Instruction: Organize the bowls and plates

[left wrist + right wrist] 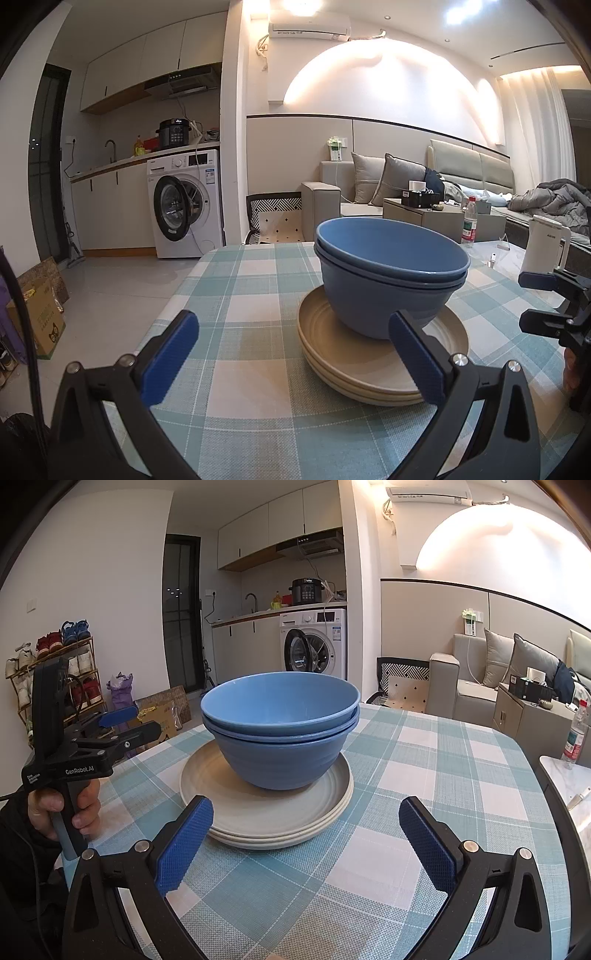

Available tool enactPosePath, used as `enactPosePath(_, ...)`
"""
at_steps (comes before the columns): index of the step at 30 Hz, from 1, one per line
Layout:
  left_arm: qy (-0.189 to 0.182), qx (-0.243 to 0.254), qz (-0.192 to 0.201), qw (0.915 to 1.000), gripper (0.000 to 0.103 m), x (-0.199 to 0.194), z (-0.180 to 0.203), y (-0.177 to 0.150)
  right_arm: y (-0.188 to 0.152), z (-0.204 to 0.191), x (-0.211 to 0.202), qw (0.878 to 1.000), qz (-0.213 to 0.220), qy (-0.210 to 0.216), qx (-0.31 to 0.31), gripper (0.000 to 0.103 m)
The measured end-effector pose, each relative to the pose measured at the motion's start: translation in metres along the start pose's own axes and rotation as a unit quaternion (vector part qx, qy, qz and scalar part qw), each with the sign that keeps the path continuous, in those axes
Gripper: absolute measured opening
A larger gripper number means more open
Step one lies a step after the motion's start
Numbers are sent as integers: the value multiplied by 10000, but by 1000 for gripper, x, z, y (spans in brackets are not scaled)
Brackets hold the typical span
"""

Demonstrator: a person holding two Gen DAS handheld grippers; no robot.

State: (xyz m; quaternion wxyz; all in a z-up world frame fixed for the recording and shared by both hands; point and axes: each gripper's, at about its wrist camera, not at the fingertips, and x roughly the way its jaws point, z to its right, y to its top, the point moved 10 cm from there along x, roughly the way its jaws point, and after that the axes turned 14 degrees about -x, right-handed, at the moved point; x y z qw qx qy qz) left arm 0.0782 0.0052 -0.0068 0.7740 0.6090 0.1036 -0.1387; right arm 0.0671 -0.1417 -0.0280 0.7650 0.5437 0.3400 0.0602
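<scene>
Your left gripper (293,356) and right gripper (304,843) are both spread wide, grasping nothing. At frame centre, two nested bowls (280,734) sit on stacked plates (266,812).

Smooth matt blue bowls (280,734), ridged beige plates (266,812), woven checked tablecloth (424,775).

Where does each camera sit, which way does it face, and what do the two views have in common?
Left wrist: sits on the left gripper, looking across the checked tablecloth toward the sofa; its own open fingers show, and the right gripper at the right edge.
Right wrist: sits on the right gripper, looking toward the washing machine; its open fingers show, plus the left gripper held by a hand.
Shared: the blue bowls nested on the beige plates.
</scene>
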Motion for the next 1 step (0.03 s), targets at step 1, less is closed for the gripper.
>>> enactPosePath(1,0,-1,-1,10000,103,0,0,0,-1,0,0,10000,-4,-3,1,102)
